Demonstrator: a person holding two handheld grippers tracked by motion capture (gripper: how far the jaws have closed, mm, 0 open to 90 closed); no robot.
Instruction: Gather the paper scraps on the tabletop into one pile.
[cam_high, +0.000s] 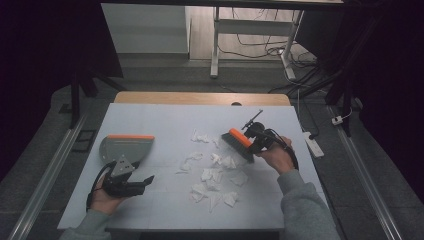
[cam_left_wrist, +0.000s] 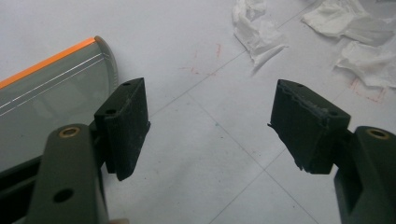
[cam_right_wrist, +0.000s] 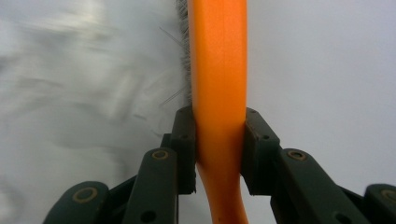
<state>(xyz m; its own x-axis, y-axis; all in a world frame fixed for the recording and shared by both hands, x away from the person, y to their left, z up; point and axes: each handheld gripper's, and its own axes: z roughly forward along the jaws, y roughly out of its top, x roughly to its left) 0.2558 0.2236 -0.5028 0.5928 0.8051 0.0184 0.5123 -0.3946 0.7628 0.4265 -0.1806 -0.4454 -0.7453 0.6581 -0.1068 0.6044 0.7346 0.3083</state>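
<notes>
Left gripper (cam_high: 146, 180) sits at 7 o'clock on the white table (cam_high: 165, 120), jaws wide apart, nothing between them, bare tabletop under the gap in its own view. Dustpan (cam_high: 126, 148), grey with an orange edge, lies just beyond it at 9 o'clock, flat on the table, not touched. Right gripper (cam_high: 251, 141) at 3 o'clock is clamped tight on the orange brush (cam_high: 239, 143); the right gripper view shows both pads pressed on the orange back (cam_right_wrist: 218, 70), bristles off to one side. Brush head sits at the 2 o'clock edge of the paper scraps (cam_high: 215, 175), which lie scattered across the table centre, well apart from the dustpan.
</notes>
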